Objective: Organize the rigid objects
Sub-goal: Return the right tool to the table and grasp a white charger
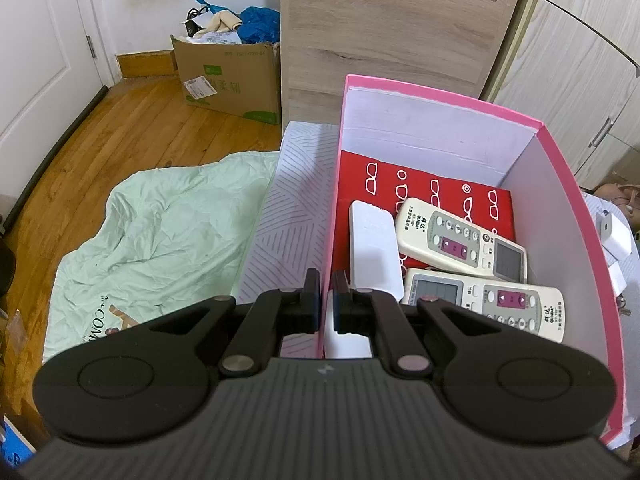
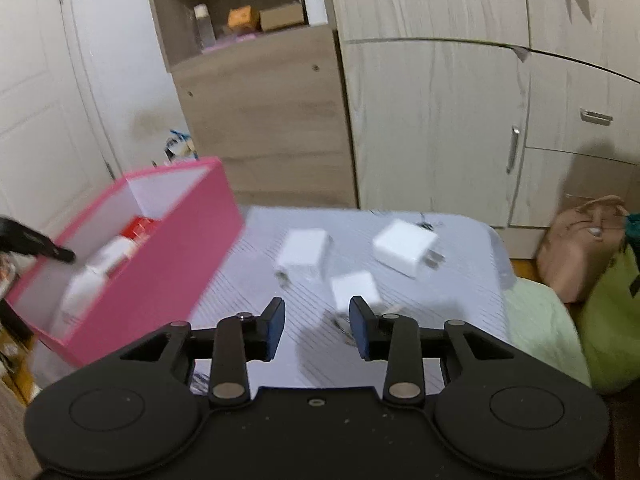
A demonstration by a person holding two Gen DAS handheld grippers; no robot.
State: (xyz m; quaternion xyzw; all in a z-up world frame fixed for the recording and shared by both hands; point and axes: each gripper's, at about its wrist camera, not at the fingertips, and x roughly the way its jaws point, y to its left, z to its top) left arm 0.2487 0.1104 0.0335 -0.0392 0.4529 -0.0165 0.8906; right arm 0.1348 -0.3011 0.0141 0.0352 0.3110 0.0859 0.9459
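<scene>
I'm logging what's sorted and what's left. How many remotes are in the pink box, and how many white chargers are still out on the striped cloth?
Remote controls in the pink box: 3
White chargers on the striped cloth: 3
Total: 6

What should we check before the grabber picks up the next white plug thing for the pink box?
1. Right gripper open with nothing between its fingers: ok.
2. Chargers left on the table: ok, three are out: the nearest charger, the left charger and the far charger.
3. Nearest charger lined up between the fingers: not ok, it sits a bit to the right of the gap.
4. Left gripper clamped on the pink box wall to steady it: ok.
5. Room inside the box: ok, two remotes and a white case leave bare space at the back.
6. Sharp view: not ok, the right wrist picture is blurred.
</scene>
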